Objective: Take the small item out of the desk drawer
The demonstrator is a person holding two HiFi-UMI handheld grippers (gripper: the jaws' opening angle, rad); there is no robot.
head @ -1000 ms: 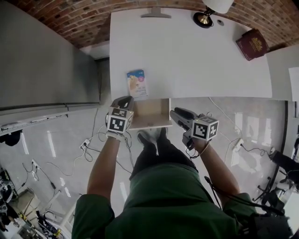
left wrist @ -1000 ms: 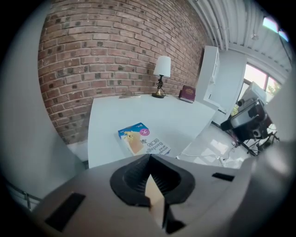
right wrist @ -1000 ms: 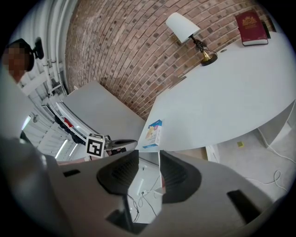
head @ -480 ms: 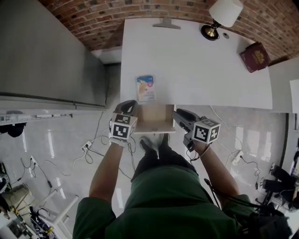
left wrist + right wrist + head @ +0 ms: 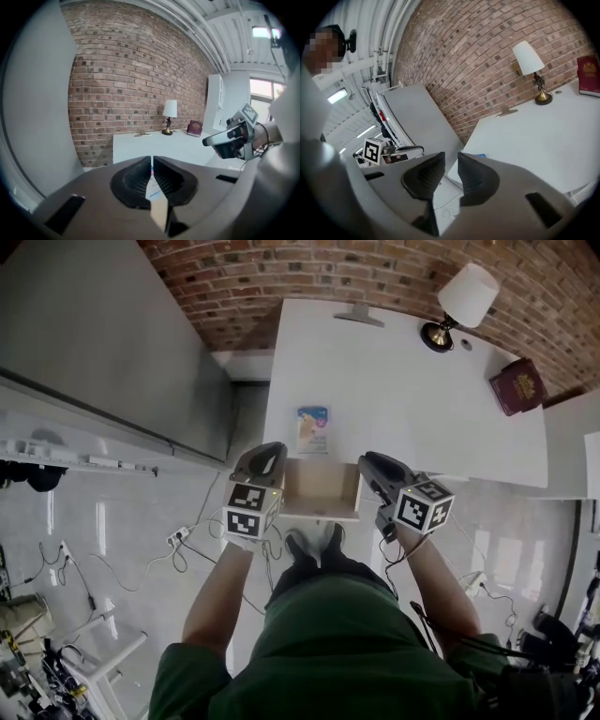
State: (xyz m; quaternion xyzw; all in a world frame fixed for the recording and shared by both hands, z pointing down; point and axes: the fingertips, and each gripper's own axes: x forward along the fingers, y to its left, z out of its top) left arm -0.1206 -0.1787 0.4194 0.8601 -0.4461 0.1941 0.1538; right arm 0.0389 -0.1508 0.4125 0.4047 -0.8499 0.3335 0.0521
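Observation:
The desk drawer (image 5: 320, 491) stands pulled out from the front edge of the white desk (image 5: 403, 399), and its wooden bottom shows bare. A small blue and pink packet (image 5: 312, 428) lies on the desk top just behind the drawer. My left gripper (image 5: 263, 454) hangs at the drawer's left side, its jaws shut (image 5: 152, 164) with nothing held. At the drawer's right side is my right gripper (image 5: 372, 467). Its jaws (image 5: 451, 161) have just been closing and stand a narrow gap apart, with nothing between them.
A table lamp (image 5: 465, 298) and a dark red book (image 5: 521, 387) sit at the desk's far right, and a flat grey stand (image 5: 359, 315) by the brick wall. A tall grey cabinet (image 5: 112, 343) stands left of the desk. Cables (image 5: 178, 535) trail on the floor.
Both grippers have risen toward the head camera beside the drawer. The right gripper's jaws have narrowed. The packet stays on the desk, and the view has tilted toward the brick wall.

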